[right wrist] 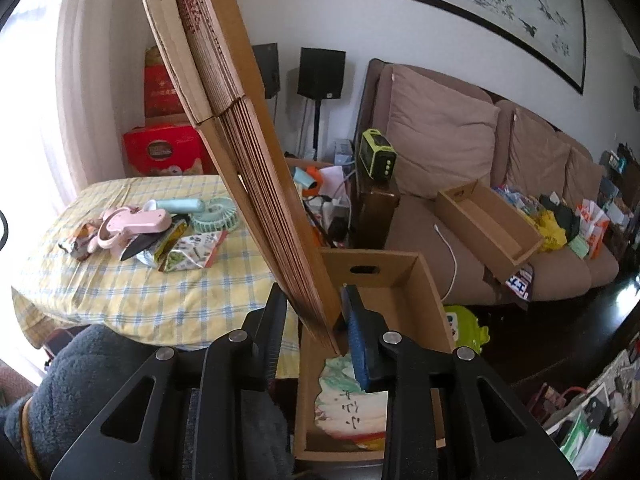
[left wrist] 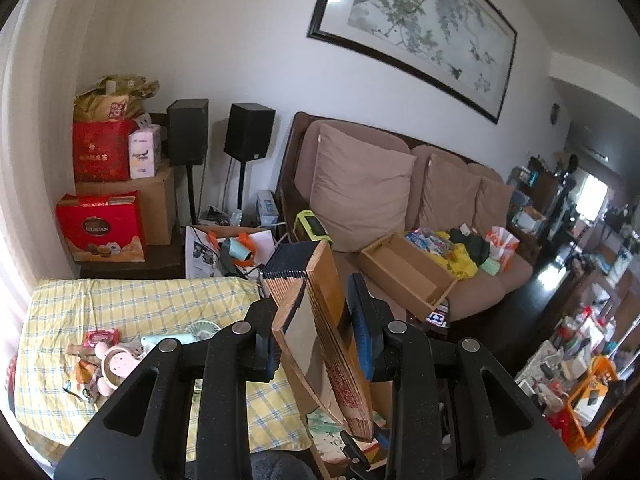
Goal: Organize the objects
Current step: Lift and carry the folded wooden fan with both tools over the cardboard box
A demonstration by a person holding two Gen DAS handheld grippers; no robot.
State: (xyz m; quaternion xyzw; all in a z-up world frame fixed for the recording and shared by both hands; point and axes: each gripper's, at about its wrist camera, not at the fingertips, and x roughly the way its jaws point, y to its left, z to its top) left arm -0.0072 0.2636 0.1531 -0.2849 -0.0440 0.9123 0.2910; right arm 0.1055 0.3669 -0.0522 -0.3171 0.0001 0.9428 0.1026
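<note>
Both tongs (left wrist: 316, 344) (right wrist: 316, 320) clamp cardboard (left wrist: 320, 300).

The left gripper (left wrist: 316, 344) points forward and somewhat downward, its jaws drawn close together and clamped on the flattened cardboard stack (left wrist: 320, 320) — one blue-padded finger (left wrist: 362, 328) presses the stack's right face, the dark finger the left. The right gripper (right wrist: 314, 328) is pitched down likewise, its jaws narrow and pinching the lower end of the same stack, which rises up and away to the left. A grey fleece sleeve (right wrist: 80, 380) shows at the lower left — the person's arm.
</note>
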